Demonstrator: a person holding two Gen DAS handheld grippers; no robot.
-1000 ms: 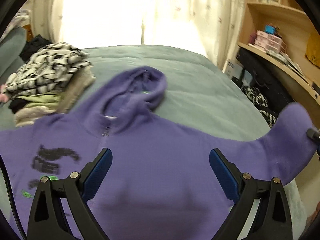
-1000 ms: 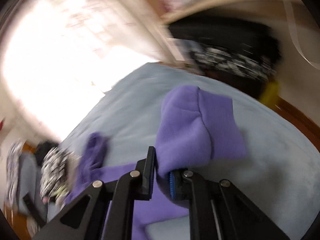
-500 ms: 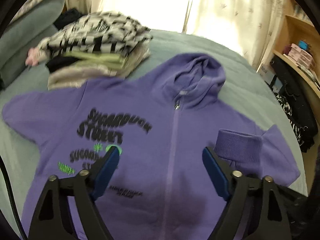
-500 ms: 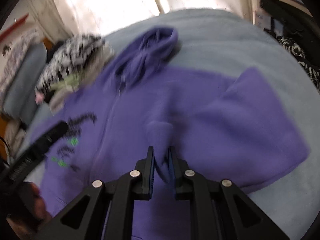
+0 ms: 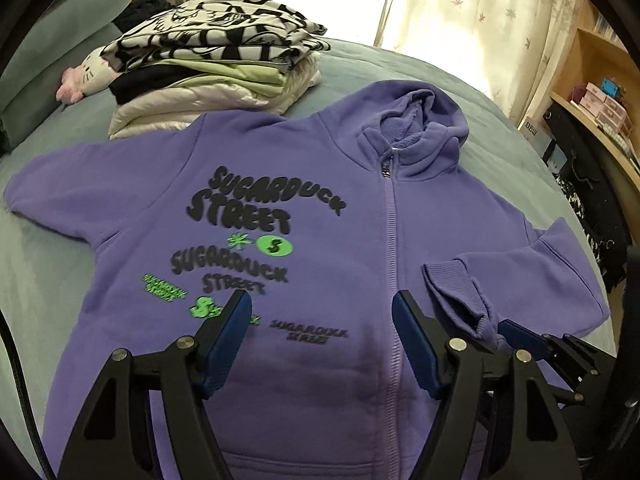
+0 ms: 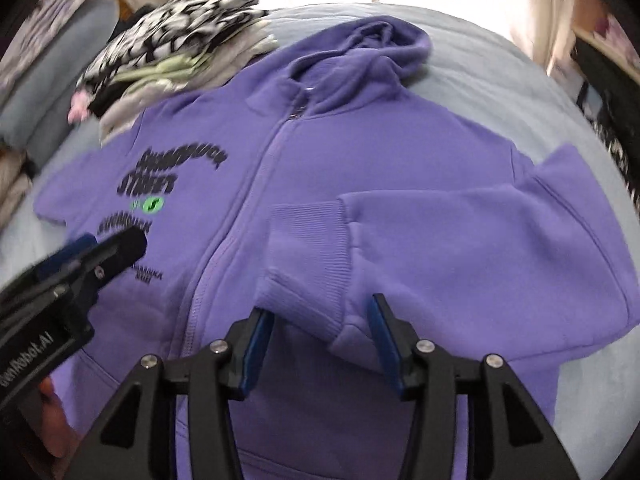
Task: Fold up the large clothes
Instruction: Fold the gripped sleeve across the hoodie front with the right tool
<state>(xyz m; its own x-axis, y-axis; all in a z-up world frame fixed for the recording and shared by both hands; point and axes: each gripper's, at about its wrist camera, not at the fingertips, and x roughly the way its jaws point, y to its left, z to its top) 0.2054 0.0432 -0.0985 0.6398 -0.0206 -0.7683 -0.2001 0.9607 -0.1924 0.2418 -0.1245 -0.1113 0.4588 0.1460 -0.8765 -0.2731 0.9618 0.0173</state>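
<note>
A purple zip hoodie [image 5: 320,208] with black and green lettering lies front up on the bed, hood at the far side; it also shows in the right wrist view [image 6: 360,152]. Its right sleeve is folded across the chest, and the ribbed cuff [image 6: 308,256] lies beside the zipper. My right gripper [image 6: 320,320] is open, its jaws either side of the cuff's near edge and not gripping it. My left gripper [image 5: 320,320] is open and empty above the lower front, over the zipper. The left sleeve [image 5: 52,196] lies spread out to the left.
A stack of folded clothes [image 5: 212,68] with a black-and-white top sits at the far left of the grey-green bed [image 5: 500,132], a plush toy [image 5: 80,80] beside it. Curtains hang behind. Wooden shelves [image 5: 600,92] and dark bags stand at the right.
My right gripper carried the sleeve cuff over onto the chest and opened, letting it go. My left gripper swung left, staying open, and the hoodie front came into full view.
</note>
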